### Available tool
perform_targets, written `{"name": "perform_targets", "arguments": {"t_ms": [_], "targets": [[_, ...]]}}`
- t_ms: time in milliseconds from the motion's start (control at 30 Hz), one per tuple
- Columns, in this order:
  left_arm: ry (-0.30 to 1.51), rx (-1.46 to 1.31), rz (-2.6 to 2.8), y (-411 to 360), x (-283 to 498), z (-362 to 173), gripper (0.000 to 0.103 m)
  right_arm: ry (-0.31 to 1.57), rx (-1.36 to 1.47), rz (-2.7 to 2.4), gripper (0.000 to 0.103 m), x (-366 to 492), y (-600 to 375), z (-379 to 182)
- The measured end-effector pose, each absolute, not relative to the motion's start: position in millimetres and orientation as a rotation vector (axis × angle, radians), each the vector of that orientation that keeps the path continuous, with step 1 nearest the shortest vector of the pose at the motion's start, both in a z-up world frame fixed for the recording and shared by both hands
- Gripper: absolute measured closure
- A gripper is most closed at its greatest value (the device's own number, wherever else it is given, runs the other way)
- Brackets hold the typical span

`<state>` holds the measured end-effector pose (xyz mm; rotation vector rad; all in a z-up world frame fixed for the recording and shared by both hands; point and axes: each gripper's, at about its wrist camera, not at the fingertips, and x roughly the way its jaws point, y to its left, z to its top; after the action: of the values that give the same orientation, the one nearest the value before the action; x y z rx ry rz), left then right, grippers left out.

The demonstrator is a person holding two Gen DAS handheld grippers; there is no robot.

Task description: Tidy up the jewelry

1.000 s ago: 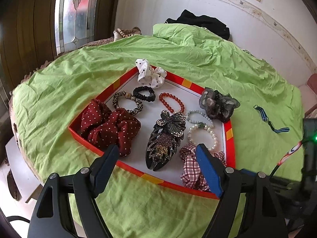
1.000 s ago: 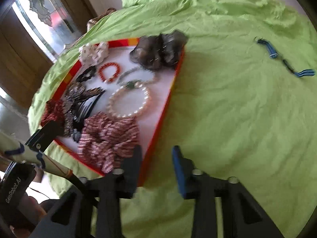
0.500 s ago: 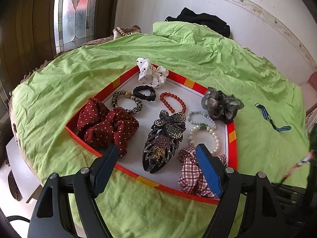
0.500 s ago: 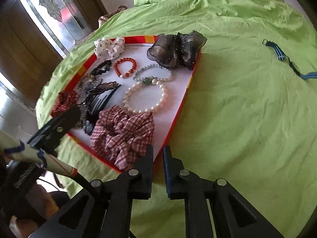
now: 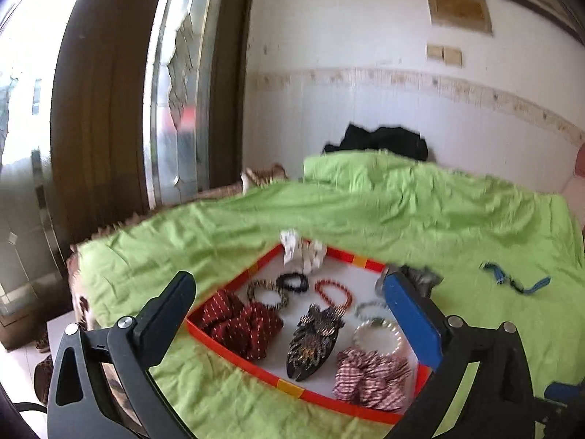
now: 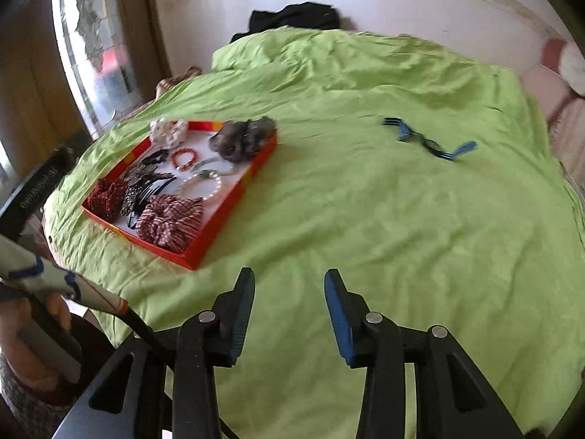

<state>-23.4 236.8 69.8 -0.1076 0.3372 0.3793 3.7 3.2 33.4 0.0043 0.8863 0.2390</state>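
A red-rimmed white tray (image 5: pixel 292 387) (image 6: pixel 234 201) lies on the green bedspread. It holds a dark red dotted scrunchie (image 5: pixel 239 323), a plaid scrunchie (image 5: pixel 371 376) (image 6: pixel 172 219), a dark jewelled hair claw (image 5: pixel 314 340), a pearl bracelet (image 6: pixel 201 186), a red bead bracelet (image 5: pixel 331 291) (image 6: pixel 184 157), a grey scrunchie (image 6: pixel 241 139) and a white bow (image 5: pixel 301 252). A blue striped band (image 5: pixel 512 280) (image 6: pixel 427 141) lies alone on the bedspread, right of the tray. My left gripper (image 5: pixel 289 292) is open, raised near the tray's front. My right gripper (image 6: pixel 289 285) is open and empty above bare bedspread.
The green bedspread (image 6: pixel 402 219) spreads to the right of the tray. A black garment (image 5: pixel 380 141) lies at the bed's far end against the white wall. A window with brown curtains (image 5: pixel 95 109) stands at the left. The bed's near edge drops to the floor.
Both grippers have pulled back and tilted up, so the tray looks smaller and lower. The right gripper, nearly shut half a second ago, has opened. Nothing in the tray moved.
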Motion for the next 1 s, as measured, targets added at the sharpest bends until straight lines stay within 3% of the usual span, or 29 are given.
{"name": "perform_targets", "arguments": {"t_ms": [400, 533, 1000], "targets": [[0.290, 0.009, 0.367, 186.8, -93.4, 123.8, 0.000, 0.823, 0.128, 0.169, 0.055, -41.7, -50.8, 50.6], [0.321, -0.066, 0.282, 178.2, -95.9, 134.5, 0.000, 0.774, 0.140, 0.114, 0.046, -62.2, -73.6, 60.2], [0.300, -0.075, 0.217, 145.4, -97.5, 147.6, 0.000, 0.756, 0.134, 0.091, 0.042, -81.0, -88.7, 62.4]]}}
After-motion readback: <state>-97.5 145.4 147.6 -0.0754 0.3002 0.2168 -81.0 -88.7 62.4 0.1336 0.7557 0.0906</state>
